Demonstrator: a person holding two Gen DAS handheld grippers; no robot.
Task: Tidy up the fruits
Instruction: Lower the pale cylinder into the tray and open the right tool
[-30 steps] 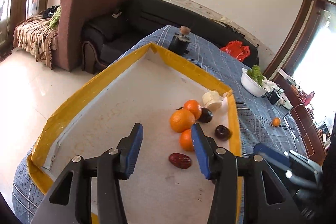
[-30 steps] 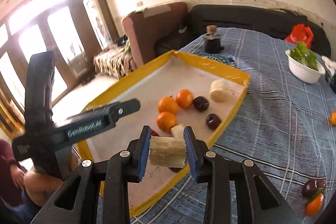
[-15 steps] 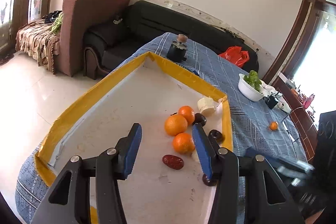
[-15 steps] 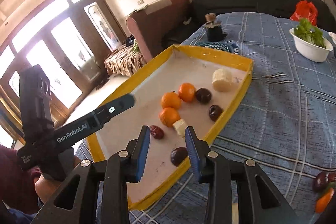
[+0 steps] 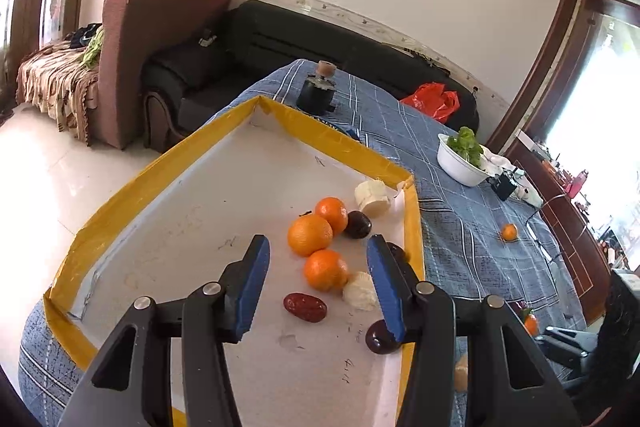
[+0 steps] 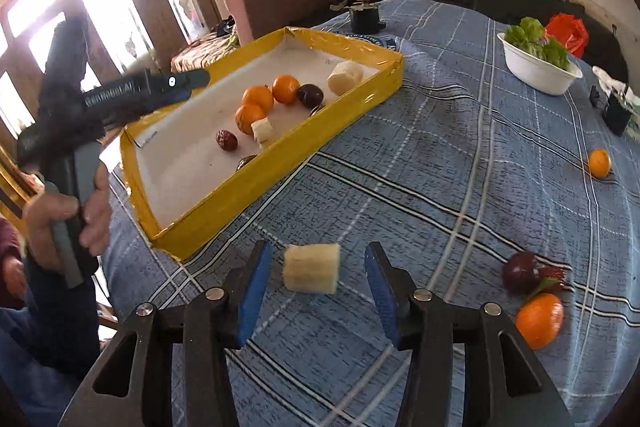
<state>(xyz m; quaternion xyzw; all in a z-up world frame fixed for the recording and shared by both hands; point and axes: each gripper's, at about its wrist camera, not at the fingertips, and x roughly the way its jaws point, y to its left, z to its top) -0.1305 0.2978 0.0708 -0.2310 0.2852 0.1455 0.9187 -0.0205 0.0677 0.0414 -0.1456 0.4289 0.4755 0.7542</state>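
Observation:
A yellow-rimmed tray on the blue checked tablecloth holds three oranges, dark plums, a red date and two banana pieces. My left gripper is open and empty above the tray. My right gripper is open over the cloth outside the tray, with a banana piece lying between its jaws, untouched. An orange, a plum and a red fruit lie at its right. Another orange lies farther off.
A white bowl of greens stands at the far right. A dark jar with a cork stands beyond the tray. A red bag lies by the black sofa. The left hand and its gripper body show beside the tray.
My right gripper let go of a banana piece in the tray, opened, and pulled back and right over the cloth to another banana piece. My left gripper stayed open and rose slightly.

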